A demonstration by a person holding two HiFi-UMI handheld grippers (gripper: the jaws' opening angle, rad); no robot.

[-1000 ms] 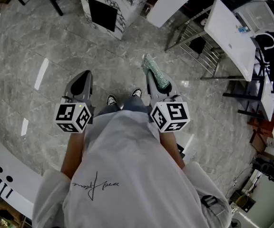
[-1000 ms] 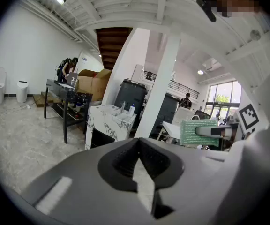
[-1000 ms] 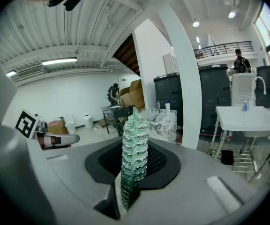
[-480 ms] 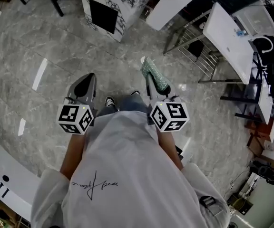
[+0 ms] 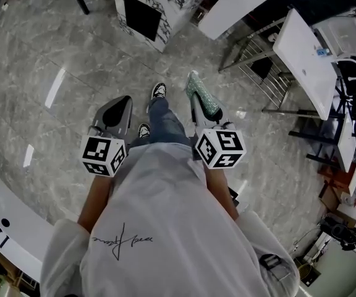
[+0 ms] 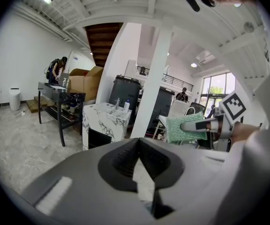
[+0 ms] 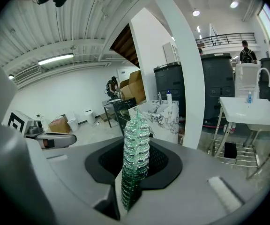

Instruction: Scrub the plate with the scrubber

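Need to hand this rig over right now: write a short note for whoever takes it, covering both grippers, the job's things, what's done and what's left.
Left gripper: jaws together, nothing in them.
Right gripper: jaws clamped on the green scrubber, which stands upright out of them.
Plate: not in sight in any view. You are standing on the open floor, with a marbled counter ahead and a white sink to the right.
Done: scrubber is in hand.
Left: find the plate, probably steady it with the free left gripper, then scrub it. No scrubbing shows yet.
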